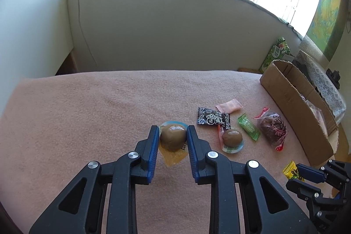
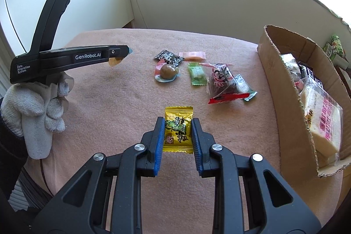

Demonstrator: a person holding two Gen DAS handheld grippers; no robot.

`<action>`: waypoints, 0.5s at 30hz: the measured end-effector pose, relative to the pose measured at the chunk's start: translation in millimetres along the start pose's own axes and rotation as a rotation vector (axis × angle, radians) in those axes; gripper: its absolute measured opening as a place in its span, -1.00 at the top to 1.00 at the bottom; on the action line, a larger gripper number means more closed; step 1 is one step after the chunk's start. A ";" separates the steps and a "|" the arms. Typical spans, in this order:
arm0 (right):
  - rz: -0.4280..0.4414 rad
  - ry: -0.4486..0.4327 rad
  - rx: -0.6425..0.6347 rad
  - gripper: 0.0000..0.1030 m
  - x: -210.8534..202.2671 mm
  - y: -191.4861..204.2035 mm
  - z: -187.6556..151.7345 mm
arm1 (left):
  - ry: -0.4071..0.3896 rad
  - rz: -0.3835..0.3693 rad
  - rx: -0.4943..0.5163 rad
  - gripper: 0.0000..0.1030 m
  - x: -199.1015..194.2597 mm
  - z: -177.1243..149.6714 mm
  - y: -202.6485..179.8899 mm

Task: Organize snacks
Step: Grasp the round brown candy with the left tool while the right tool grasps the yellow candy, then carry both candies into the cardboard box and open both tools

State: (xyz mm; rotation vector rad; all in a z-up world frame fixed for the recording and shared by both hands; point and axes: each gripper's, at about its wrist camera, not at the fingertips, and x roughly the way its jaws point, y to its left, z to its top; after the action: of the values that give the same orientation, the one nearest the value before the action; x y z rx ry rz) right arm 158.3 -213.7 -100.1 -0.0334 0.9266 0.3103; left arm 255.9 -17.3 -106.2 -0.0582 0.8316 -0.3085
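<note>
Snacks: left hand-held gripper (image 1: 172, 132) pinches brown egg pack (image 1: 172, 138) | right hand-held gripper (image 2: 178, 127) pinches yellow candy (image 2: 178, 129)

A pink blanket (image 2: 122, 115) carries scattered wrapped snacks (image 2: 196, 74) and, at its right edge, a cardboard box (image 2: 283, 80).

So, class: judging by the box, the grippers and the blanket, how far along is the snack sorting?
Done: the brown cardboard box already holds packets. In hand: left gripper grips a brown packaged egg; right gripper grips a yellow candy packet. Left: six loose snacks on the pink blanket.
</note>
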 end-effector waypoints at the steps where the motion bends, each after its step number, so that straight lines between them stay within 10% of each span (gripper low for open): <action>1: -0.003 -0.009 0.003 0.52 -3.6 -2.5 1.6 | -0.008 -0.007 0.003 0.54 -3.3 1.9 -2.4; 15: -0.096 -0.108 0.078 0.52 -46.4 -64.8 21.8 | -0.050 -0.115 0.075 0.54 -11.7 21.0 -66.8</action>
State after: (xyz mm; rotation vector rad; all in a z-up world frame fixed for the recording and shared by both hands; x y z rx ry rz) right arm 167.3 -283.6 -57.0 0.0105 0.8260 0.1856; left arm 247.5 -79.0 -72.2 -0.0430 0.7678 -0.4444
